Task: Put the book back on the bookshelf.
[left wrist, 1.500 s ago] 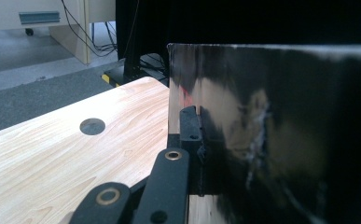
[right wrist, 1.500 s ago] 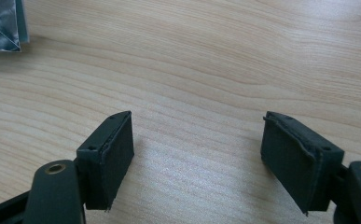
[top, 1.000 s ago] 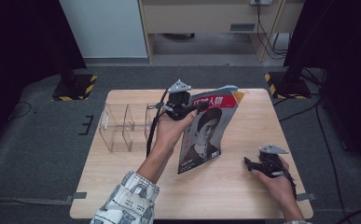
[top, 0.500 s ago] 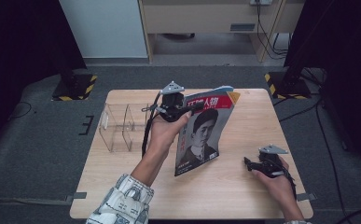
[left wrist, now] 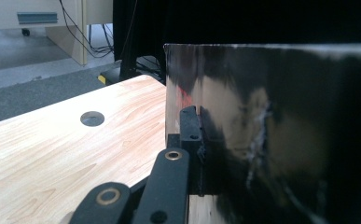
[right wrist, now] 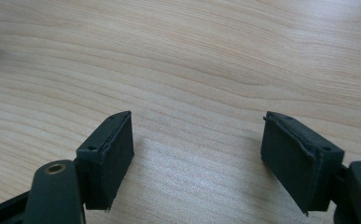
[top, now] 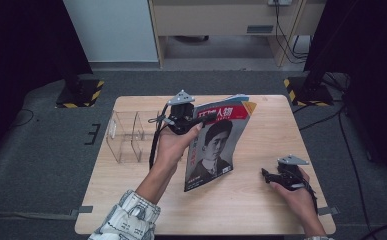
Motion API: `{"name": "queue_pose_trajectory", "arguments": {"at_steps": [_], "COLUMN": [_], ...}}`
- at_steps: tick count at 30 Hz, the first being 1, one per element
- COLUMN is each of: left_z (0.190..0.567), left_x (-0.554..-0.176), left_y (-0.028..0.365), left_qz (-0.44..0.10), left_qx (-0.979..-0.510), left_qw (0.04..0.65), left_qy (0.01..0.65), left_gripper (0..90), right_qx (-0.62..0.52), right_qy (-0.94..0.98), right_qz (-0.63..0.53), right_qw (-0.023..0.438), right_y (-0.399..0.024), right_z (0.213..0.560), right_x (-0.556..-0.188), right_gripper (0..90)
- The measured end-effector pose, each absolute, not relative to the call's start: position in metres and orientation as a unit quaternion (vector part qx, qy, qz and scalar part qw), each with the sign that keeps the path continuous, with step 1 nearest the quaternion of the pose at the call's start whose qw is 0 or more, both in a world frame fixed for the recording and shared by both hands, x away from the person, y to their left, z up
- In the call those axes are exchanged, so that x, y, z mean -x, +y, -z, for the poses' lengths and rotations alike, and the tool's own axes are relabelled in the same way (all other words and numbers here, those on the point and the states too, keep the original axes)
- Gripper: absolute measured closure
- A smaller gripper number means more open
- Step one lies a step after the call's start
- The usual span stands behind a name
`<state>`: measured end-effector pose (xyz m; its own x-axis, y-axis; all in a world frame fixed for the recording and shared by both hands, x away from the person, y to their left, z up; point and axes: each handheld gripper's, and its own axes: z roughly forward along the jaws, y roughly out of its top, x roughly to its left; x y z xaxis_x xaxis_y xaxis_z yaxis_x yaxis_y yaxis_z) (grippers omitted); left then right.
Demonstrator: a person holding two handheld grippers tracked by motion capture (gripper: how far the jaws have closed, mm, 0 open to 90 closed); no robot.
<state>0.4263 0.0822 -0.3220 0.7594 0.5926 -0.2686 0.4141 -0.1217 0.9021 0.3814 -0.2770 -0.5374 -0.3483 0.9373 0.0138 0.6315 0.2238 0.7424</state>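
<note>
A magazine (top: 216, 145) with a portrait cover and a red title band is held tilted above the middle of the wooden table (top: 261, 210). My left gripper (top: 190, 120) is shut on its upper left edge. In the left gripper view one black jaw presses the glossy dark cover of the magazine (left wrist: 271, 130) at my left gripper (left wrist: 201, 140); the other jaw is hidden behind the pages. My right gripper (top: 267, 175) rests low at the table's right front, open. In its own view my right gripper (right wrist: 197, 158) has only bare wood (right wrist: 192, 56) between its jaws.
A clear acrylic file holder (top: 126, 135) stands at the table's left side, beside the left hand. A round cable hole (left wrist: 92, 118) is cut in the tabletop. Black stands with yellow-striped feet (top: 81, 92) sit on the floor beyond the table.
The left hand has drifted slightly to the left with the magazine, toward the acrylic holder. The right hand has stayed where it was.
</note>
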Motion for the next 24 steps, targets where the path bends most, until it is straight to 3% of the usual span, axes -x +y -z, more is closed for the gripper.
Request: {"name": "queue_pose_trajectory", "arguments": {"at_steps": [24], "left_z": [0.319], "left_x": [-0.405], "left_y": [0.135], "left_qz": [-0.093], "left_qx": [-0.73], "left_qw": [0.579], "left_qy": [0.35], "left_gripper": [86.5], "right_qx": [-0.522], "right_qy": [0.75], "right_qz": [-0.336], "right_qw": [0.226], "right_y": [-0.276], "right_z": [0.537], "right_x": [-0.381], "right_gripper": [25.6]}}
